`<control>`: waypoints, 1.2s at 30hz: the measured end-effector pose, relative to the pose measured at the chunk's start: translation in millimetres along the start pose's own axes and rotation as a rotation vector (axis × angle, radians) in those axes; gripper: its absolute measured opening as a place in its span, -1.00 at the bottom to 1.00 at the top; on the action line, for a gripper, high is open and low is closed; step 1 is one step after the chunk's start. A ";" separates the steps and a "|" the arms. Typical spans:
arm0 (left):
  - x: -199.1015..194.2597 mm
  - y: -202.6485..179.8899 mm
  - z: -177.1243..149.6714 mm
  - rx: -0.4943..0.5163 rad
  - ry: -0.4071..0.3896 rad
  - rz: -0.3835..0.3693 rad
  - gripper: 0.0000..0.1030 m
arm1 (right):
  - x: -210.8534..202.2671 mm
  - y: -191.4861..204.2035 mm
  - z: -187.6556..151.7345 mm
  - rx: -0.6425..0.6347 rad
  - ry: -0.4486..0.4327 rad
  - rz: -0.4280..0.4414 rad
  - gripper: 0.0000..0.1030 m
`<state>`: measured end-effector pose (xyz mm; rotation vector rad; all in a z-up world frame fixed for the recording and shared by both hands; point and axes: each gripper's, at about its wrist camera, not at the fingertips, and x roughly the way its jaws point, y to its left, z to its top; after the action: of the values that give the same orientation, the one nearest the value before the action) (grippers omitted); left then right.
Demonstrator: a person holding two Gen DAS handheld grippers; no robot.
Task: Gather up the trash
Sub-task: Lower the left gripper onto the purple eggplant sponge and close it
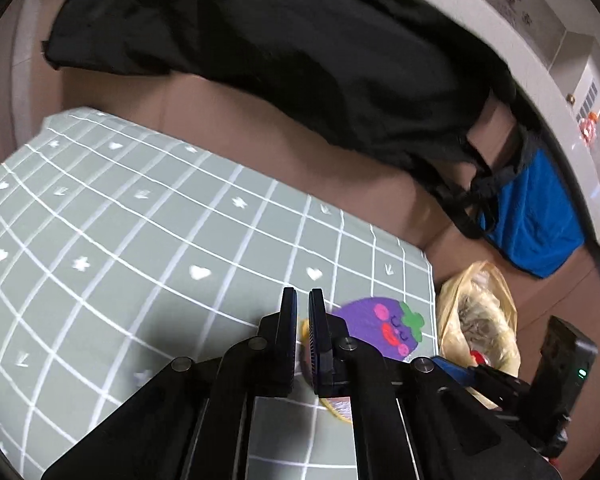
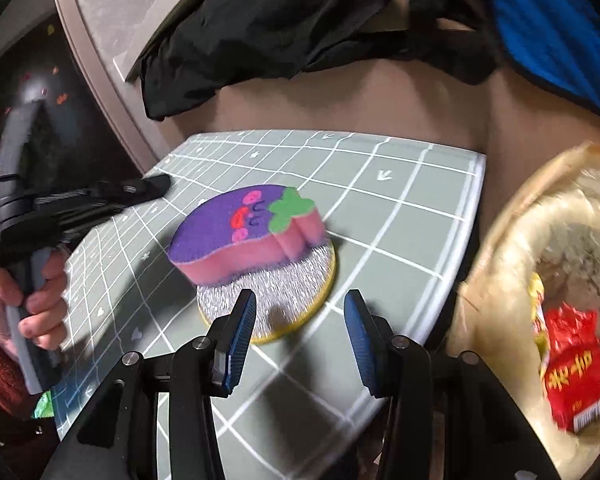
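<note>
Sponge (image 2: 246, 236) sits on round scourer (image 2: 284, 300), on checked mat (image 2: 400, 216). Right gripper (image 2: 300, 336) gaping, empty, short of it. Left gripper (image 1: 303, 336) closed, empty. Bag (image 2: 512, 248) beside mat: you straddle sponge squarely before squeezing.

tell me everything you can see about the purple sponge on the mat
The purple sponge is eggplant-shaped: a purple felt-like top with a green leaf, red and pink blobs and a small drawn face, over a thick pink foam body. It lies flat on a round silvery scouring pad with a yellow rim, overhanging it on the left, near the corner of the grey grid mat. It looks intact. No gripper touches it.
</note>
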<state>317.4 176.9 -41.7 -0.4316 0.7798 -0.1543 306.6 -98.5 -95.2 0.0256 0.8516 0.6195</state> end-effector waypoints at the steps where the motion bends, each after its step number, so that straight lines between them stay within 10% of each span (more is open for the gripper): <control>1: -3.2 4.4 0.2 -0.014 0.005 -0.016 -0.86 | 4.5 2.2 4.5 -0.007 0.006 -0.013 -0.14; 10: 2.3 31.9 -10.0 -0.131 0.073 -0.119 -0.08 | 20.8 4.4 12.9 -0.019 0.016 -0.067 -0.14; 24: -9.6 71.0 -4.8 -0.219 0.058 -0.120 0.00 | 52.6 47.4 61.3 -0.155 0.032 0.003 -0.15; 36: 35.3 14.8 -4.4 -0.074 0.112 -0.083 0.09 | 6.4 11.9 9.2 -0.089 0.001 -0.034 -0.15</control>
<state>338.8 178.5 -73.7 -0.5289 0.8802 -0.2288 310.4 -83.3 -90.4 -0.0692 0.8228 0.6249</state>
